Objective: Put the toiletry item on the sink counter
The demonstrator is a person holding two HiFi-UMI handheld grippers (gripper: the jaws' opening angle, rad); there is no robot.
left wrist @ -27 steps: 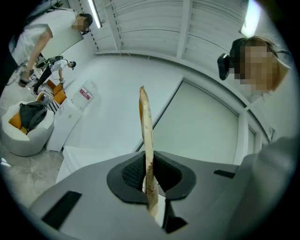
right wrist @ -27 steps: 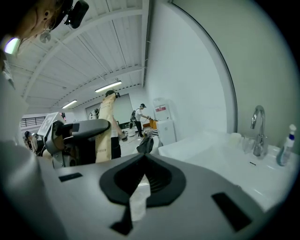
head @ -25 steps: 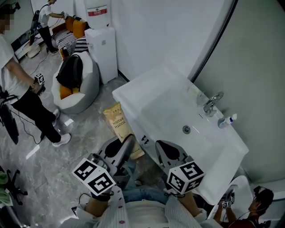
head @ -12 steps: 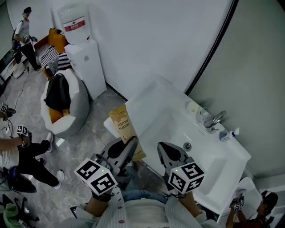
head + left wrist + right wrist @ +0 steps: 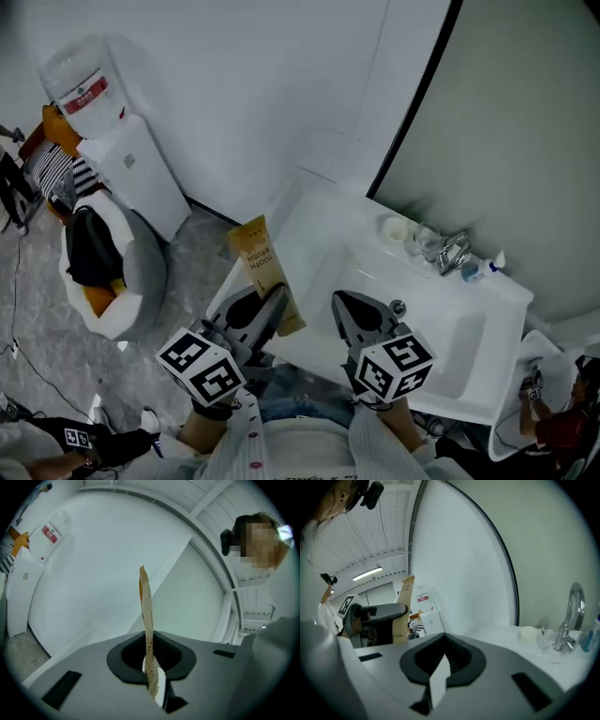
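A flat tan toothbrush pack (image 5: 262, 267) stands upright in my left gripper (image 5: 269, 311), whose jaws are shut on its lower end. It hangs over the near left edge of the white sink counter (image 5: 323, 211). In the left gripper view the pack (image 5: 146, 616) shows edge-on, pinched between the jaws of the left gripper (image 5: 151, 674). My right gripper (image 5: 349, 314) is beside it over the counter's front edge, shut with nothing in it. The right gripper view shows the right gripper (image 5: 439, 674) closed, and the pack (image 5: 402, 613) at the left.
A faucet (image 5: 452, 249), a small white cup (image 5: 394, 228), a clear glass (image 5: 419, 240) and a blue-and-white bottle (image 5: 480, 268) stand at the back of the counter. A water dispenser (image 5: 112, 155) and a grey beanbag chair (image 5: 117, 277) are at the left. A person (image 5: 562, 422) crouches at the lower right.
The view has swung toward the sink, which now lies just under and ahead of both grippers. The left gripper keeps its hold on the pack. The standing person at the left has gone from view.
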